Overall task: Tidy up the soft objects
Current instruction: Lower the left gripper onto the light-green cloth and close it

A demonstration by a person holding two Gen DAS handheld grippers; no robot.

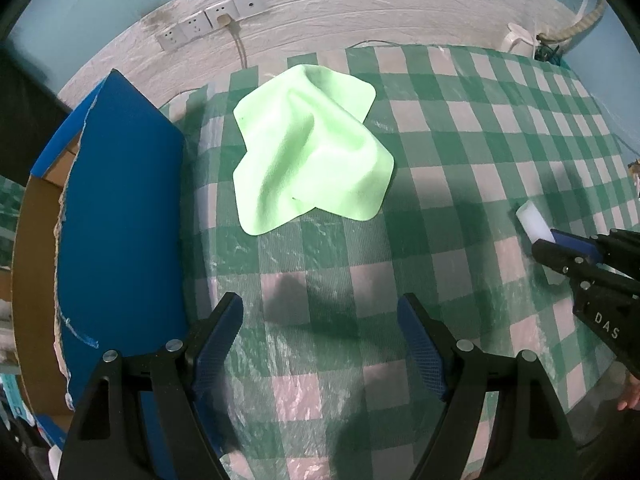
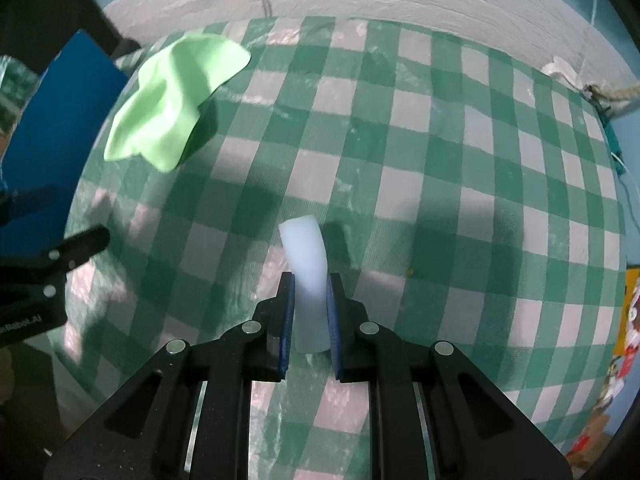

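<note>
A crumpled light green cloth [image 1: 308, 144] lies on the green checked tablecloth [image 1: 460, 152], toward the far left in the right wrist view [image 2: 168, 104]. My right gripper [image 2: 311, 280] is shut on a white foam block [image 2: 306, 252], which sticks out beyond the blue pads and bends slightly. From the left wrist view the same white foam block [image 1: 534, 222] shows at the right edge, in the right gripper [image 1: 554, 242]. My left gripper [image 1: 320, 312] stands open above bare tablecloth, nearer than the green cloth, with nothing between its fingers.
A blue-sided cardboard box [image 1: 120, 216] stands at the table's left edge, close to the cloth. Behind the table a white wall carries a row of sockets [image 1: 212, 20] with a cable. A white fixture and cords [image 1: 532, 40] sit at the far right corner.
</note>
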